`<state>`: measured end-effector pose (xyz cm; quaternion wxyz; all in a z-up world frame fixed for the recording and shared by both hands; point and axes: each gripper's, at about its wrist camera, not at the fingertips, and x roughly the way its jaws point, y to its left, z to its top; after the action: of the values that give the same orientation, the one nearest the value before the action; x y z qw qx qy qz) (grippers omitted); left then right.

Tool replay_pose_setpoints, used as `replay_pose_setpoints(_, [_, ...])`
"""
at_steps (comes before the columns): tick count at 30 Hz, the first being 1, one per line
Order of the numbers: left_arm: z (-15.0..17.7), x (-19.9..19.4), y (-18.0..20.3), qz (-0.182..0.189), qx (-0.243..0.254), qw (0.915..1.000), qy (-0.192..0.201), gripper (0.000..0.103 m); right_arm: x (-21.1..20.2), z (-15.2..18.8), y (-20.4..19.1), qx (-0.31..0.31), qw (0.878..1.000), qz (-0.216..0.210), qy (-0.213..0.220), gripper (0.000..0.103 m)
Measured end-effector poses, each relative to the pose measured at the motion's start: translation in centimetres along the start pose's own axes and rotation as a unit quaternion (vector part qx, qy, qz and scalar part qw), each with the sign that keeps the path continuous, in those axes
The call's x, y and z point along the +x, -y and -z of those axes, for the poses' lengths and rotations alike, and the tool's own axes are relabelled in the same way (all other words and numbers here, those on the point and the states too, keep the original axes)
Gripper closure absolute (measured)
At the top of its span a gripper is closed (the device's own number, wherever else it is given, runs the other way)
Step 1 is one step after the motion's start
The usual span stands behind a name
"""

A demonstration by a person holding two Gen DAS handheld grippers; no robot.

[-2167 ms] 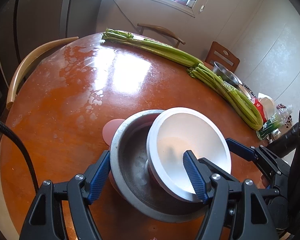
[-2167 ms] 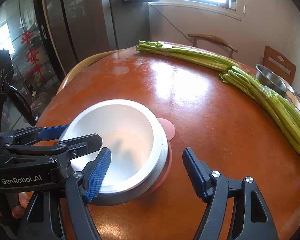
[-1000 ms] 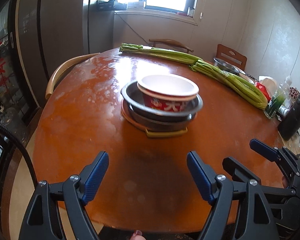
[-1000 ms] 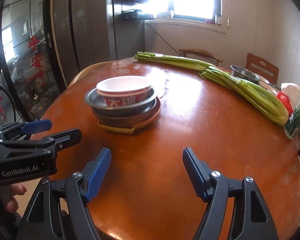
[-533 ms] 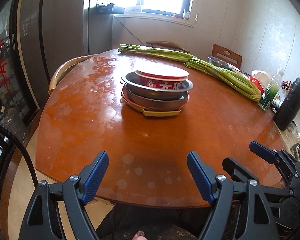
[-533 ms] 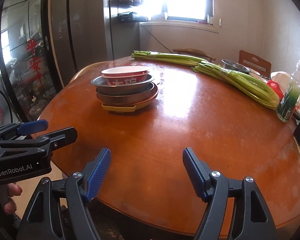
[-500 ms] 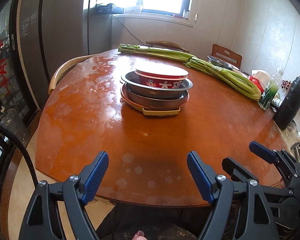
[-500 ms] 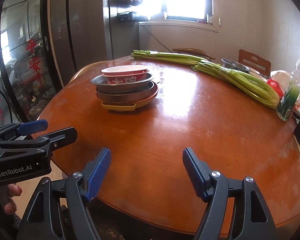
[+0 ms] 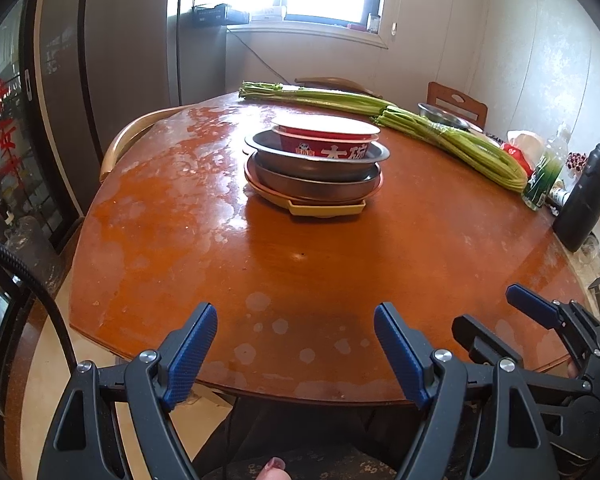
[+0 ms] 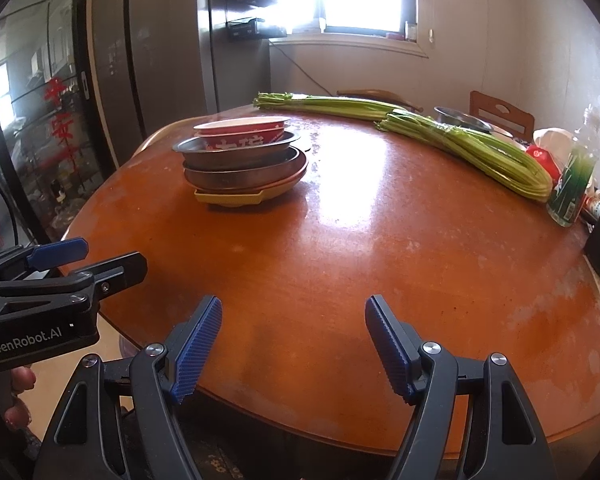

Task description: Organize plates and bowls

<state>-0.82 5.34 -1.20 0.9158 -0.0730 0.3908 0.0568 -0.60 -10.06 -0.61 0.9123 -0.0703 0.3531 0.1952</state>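
Observation:
A stack of dishes stands on the round brown table (image 9: pixel 300 256): a red and white bowl (image 9: pixel 326 142) on top, two metal bowls (image 9: pixel 316 164) under it, then a pink plate and a yellow plate (image 9: pixel 326 209). The same stack shows in the right wrist view, with the red bowl (image 10: pixel 242 134) on top. My left gripper (image 9: pixel 296 344) is open and empty, over the table's near edge, far from the stack. My right gripper (image 10: pixel 294 340) is open and empty, also at the near edge. The left gripper also shows in the right wrist view (image 10: pixel 60 264).
Long bundles of green celery (image 9: pixel 452 140) lie across the far side. A green bottle (image 9: pixel 542 180) and a black flask (image 9: pixel 586 204) stand at the right edge. A metal bowl (image 9: pixel 442 116) sits on a chair behind. A wooden chair back (image 9: pixel 128 140) curves at the left.
Both grippers have pulled back from the stack to the table's near edge, leaving the red and white bowl nested on top. In the last half second nothing has moved much.

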Motion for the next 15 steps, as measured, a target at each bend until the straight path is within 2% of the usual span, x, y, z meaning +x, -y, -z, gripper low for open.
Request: replay_pose_setpoints(15, [0.53, -0.04, 0.45, -0.001, 0.011, 0.9999, -0.005, 0.023, -0.49, 0.35, 0.1, 0.003, 1.0, 0.004, 0.001, 0.027])
